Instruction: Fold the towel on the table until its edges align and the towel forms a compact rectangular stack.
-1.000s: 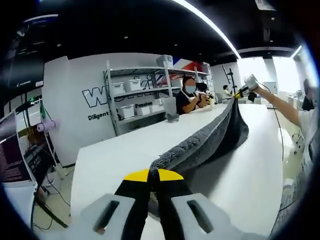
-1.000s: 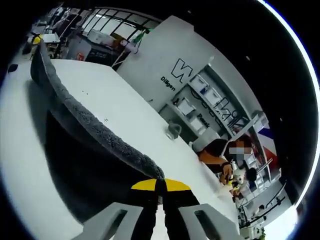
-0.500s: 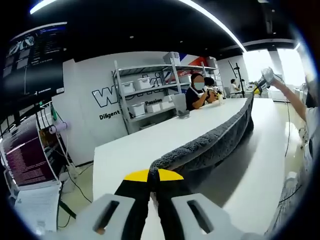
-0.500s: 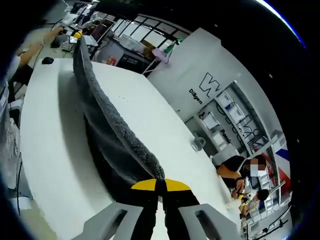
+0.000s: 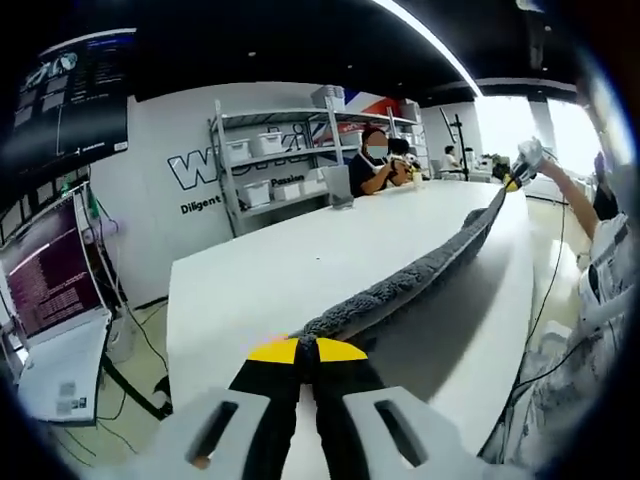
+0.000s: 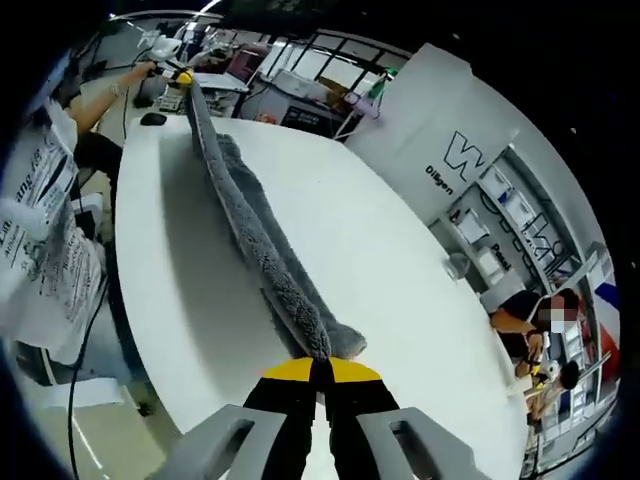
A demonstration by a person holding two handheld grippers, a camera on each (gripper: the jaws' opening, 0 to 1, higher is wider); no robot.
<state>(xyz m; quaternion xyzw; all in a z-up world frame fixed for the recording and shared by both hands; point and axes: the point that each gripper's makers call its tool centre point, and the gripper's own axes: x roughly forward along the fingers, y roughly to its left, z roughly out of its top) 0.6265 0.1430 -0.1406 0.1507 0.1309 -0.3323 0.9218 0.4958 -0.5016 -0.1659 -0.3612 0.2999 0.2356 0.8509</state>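
Left gripper view: the left tongs (image 5: 307, 351) rise from the bottom edge, their yellow-tipped jaws pressed together on one end of the grey towel (image 5: 420, 275). From that grip the towel runs as a long, narrow, shaggy band across the white table (image 5: 270, 275) to the right tongs (image 5: 515, 181), seen far off at the upper right and held by a person's hand (image 5: 527, 157). Whether the band touches the table along its middle cannot be told in this view. Behind the table stand a metal shelf rack (image 5: 275, 160) with white bins, a white wall bearing dark lettering, a seated person (image 5: 372, 165) at the far edge, and a monitor (image 5: 45, 280) at the left.

Right gripper view: the right tongs (image 6: 322, 370) rise from the bottom edge, jaws closed on the opposite end of the towel (image 6: 255, 235). The towel stretches away over the table (image 6: 390, 250), its fold hanging down to lie on the surface (a broader grey flap spreads beside the taut upper edge). At the far end the left tongs (image 6: 183, 77) clamp it, gripped by a hand (image 6: 160, 47) with the arm reaching in from the left. A printed shirt (image 6: 45, 230) borders the left side.
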